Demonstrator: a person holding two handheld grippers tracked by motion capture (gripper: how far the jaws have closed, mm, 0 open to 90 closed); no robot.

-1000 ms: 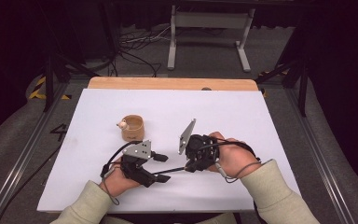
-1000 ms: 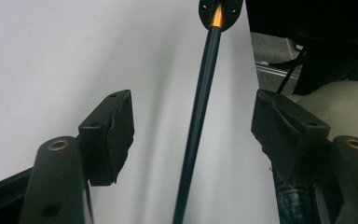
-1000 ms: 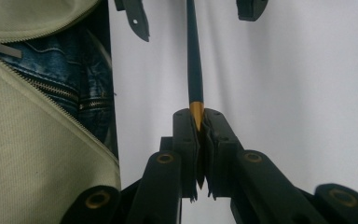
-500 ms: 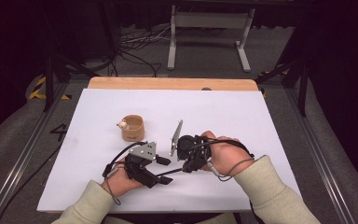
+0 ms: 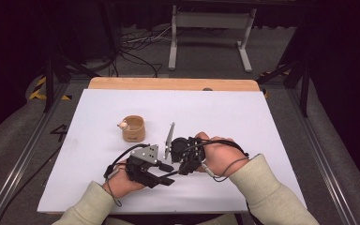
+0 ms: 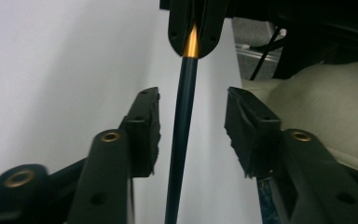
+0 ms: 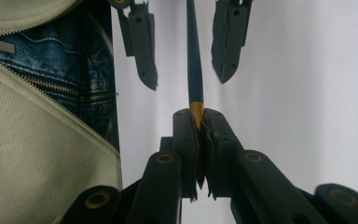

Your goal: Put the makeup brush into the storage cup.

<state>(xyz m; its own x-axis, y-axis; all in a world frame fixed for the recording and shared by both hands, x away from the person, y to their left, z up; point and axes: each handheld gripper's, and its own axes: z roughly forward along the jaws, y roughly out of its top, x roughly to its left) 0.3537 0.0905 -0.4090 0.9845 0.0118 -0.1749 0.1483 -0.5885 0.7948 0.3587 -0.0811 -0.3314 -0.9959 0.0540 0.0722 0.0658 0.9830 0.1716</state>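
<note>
While the right gripper (image 7: 199, 140) pinches the pencil (image 7: 194, 60) by its gold tip near the tabletop's (image 5: 262, 122) front edge, the shaft runs straight between the left gripper's (image 6: 193, 133) closing pads — spread, not touching — so left closes across it.

**No readable text**

No lettering, label, brand, number or sign can be read in any of the views. Every surface looks plain, or is too small or blurred for any mark to be made out.
</note>
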